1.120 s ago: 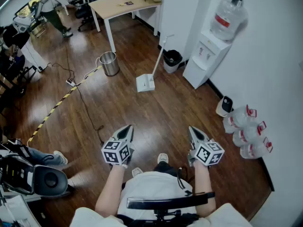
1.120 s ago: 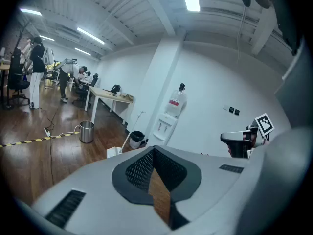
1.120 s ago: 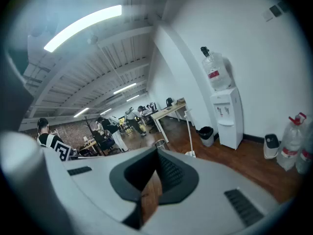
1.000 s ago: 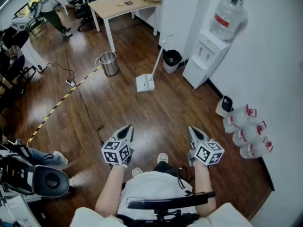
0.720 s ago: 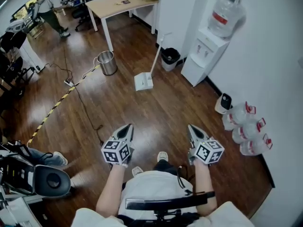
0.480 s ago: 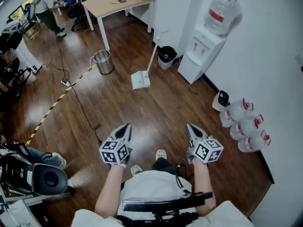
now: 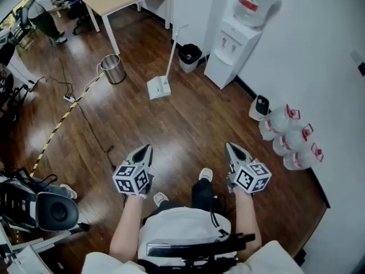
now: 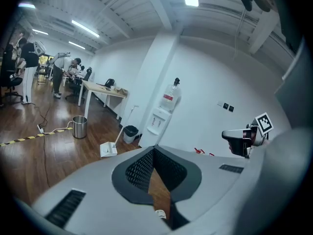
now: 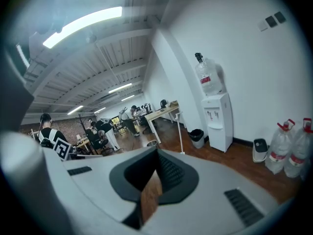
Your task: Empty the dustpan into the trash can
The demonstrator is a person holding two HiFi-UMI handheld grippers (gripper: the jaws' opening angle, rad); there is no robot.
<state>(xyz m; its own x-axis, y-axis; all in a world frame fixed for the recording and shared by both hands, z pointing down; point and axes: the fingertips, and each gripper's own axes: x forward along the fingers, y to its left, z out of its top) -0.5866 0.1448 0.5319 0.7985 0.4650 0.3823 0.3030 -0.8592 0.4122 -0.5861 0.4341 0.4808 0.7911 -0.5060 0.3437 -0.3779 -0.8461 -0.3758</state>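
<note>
Left tool (image 7: pixel 145 150), right tool (image 7: pixel 230 148): both pressed together, nothing pinched. Dustpan (image 7: pixel 158 88) well ahead on the floor (image 7: pixel 188 124), contents too small to tell. Trash can (image 7: pixel 189 56) near it.

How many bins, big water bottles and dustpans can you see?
Bins: 2, a black plastic trash can and a round silver metal bin
Clear plastic water bottles: 4, one on the white dispenser, three on the floor
White long-handled dustpan: 1
Total: 7
</note>
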